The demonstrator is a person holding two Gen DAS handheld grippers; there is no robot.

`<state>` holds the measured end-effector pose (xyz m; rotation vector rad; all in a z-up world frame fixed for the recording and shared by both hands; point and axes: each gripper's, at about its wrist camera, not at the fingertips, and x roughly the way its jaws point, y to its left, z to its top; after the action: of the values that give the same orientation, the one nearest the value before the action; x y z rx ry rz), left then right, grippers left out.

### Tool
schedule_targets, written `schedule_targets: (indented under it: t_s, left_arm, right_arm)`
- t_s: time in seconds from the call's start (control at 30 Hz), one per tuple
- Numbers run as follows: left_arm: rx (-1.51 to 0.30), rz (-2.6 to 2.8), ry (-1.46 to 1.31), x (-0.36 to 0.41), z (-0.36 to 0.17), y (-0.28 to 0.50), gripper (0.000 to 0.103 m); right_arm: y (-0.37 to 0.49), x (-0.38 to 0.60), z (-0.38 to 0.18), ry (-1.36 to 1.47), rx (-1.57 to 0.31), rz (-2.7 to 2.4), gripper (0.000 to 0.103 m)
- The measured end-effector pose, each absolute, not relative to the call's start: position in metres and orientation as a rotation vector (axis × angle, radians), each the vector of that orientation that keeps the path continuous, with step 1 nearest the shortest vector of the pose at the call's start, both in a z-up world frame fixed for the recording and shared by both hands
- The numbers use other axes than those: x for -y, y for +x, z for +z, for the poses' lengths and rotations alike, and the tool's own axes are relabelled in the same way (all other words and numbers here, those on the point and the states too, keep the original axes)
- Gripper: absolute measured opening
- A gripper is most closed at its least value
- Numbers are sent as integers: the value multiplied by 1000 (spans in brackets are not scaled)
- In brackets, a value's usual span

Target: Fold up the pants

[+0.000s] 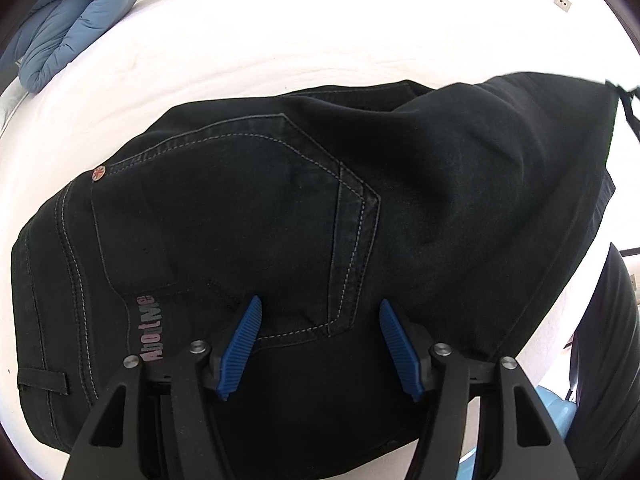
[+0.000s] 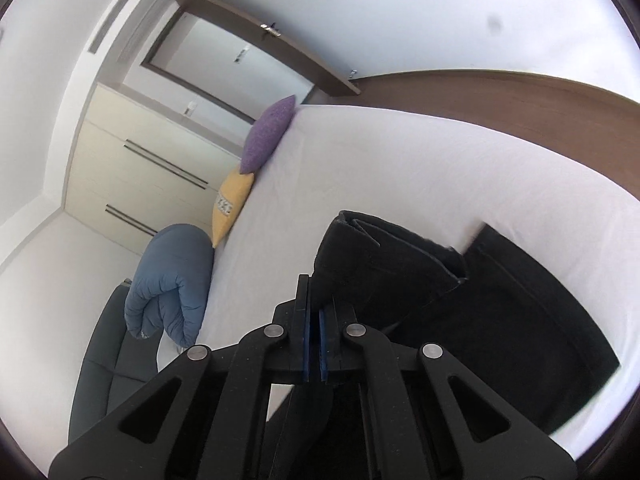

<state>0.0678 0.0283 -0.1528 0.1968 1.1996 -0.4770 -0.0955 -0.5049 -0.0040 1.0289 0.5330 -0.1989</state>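
On the white bed (image 1: 280,52), the black pants (image 1: 248,216) lie spread out, back pocket up. The left gripper (image 1: 320,344) hovers over the seat, fingers apart and empty. The right gripper (image 2: 315,344) has its fingers clamped on a lifted pant leg (image 2: 384,256).

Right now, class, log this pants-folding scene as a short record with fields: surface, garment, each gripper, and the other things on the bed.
surface: white bed
garment: black pants, back pocket up, one part lifted at the right
left gripper: open, blue fingers over the pocket area, not pinching
right gripper: shut on a raised fold of the pants
bed edge: blue duvet, yellow pillow, purple pillow
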Motion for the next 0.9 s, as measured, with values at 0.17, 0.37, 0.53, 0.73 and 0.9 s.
schedule_targets:
  t_s: [0.17, 0.37, 0.53, 0.73, 0.9]
  left_arm:
    - [-1216, -517, 191, -22, -152, 71, 88]
    - [-1240, -500, 257, -7, -151, 71, 100]
    - [-1257, -491, 256, -9, -147, 70, 100]
    - [-1260, -481, 271, -10, -144, 65, 100]
    - [-1259, -478, 261, -12, -148, 66, 103]
  right_arm:
    - [-139, 524, -61, 1101, -628, -350, 2]
    - [-144, 532, -92, 1112, -690, -387, 2]
    - [-142, 538, -89, 1094, -667, -378, 2]
    - [-186, 527, -79, 1100, -656, -388, 1]
    - [-200, 532, -110, 1151, -672, -421, 1]
